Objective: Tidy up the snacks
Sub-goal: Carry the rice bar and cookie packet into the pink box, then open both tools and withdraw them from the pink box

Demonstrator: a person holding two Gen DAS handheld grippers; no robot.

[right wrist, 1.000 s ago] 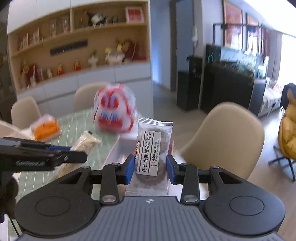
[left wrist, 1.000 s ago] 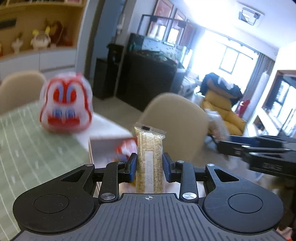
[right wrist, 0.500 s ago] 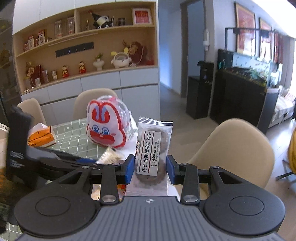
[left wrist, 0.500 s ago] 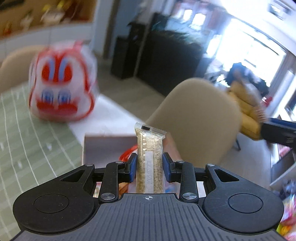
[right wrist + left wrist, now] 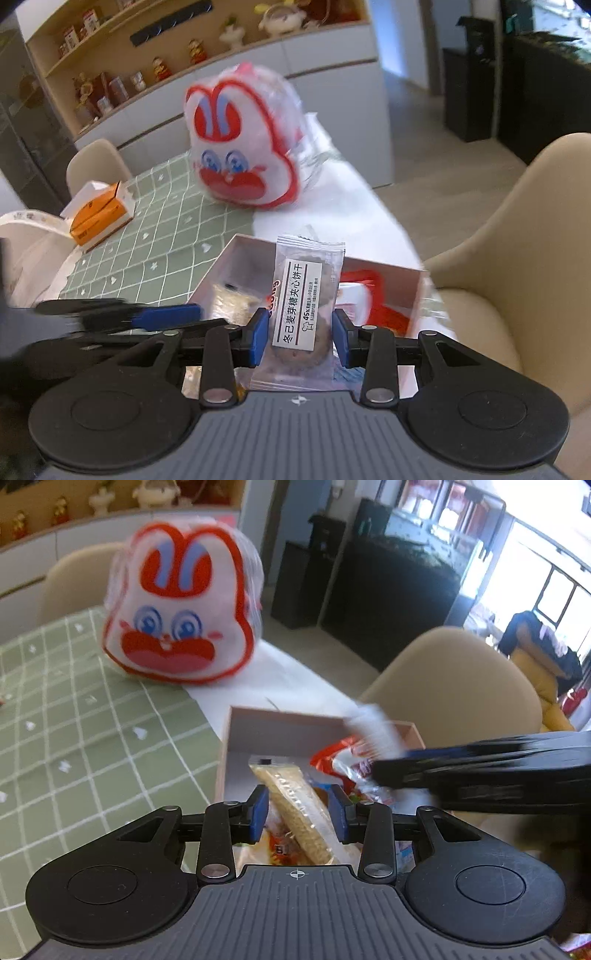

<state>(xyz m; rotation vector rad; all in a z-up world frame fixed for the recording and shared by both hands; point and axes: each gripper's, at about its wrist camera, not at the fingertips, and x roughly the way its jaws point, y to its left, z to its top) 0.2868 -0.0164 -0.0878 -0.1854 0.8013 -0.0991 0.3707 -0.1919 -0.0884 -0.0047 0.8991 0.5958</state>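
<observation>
**Both grippers over the snack box**

The left gripper [image 5: 297, 812] is opening; its grain bar [image 5: 295, 808], upright a second ago, now tilts loose between the pads over the box [image 5: 258, 731]. The right gripper [image 5: 298, 338] pinches a biscuit packet [image 5: 301, 310]. A rabbit bag [image 5: 181, 613] stands beyond on the table [image 5: 74, 738].

A home: dining table [image 5: 74, 709], chairs [image 5: 461, 686], ornament shelves [image 5: 147, 55]

I am gripping a biscuit packet [image 5: 307, 310] upright in the right gripper [image 5: 299, 334]. Directly ahead, a pink box [image 5: 236, 254] is sitting open; the left gripper [image 5: 162, 314] is reaching in from the left.
</observation>
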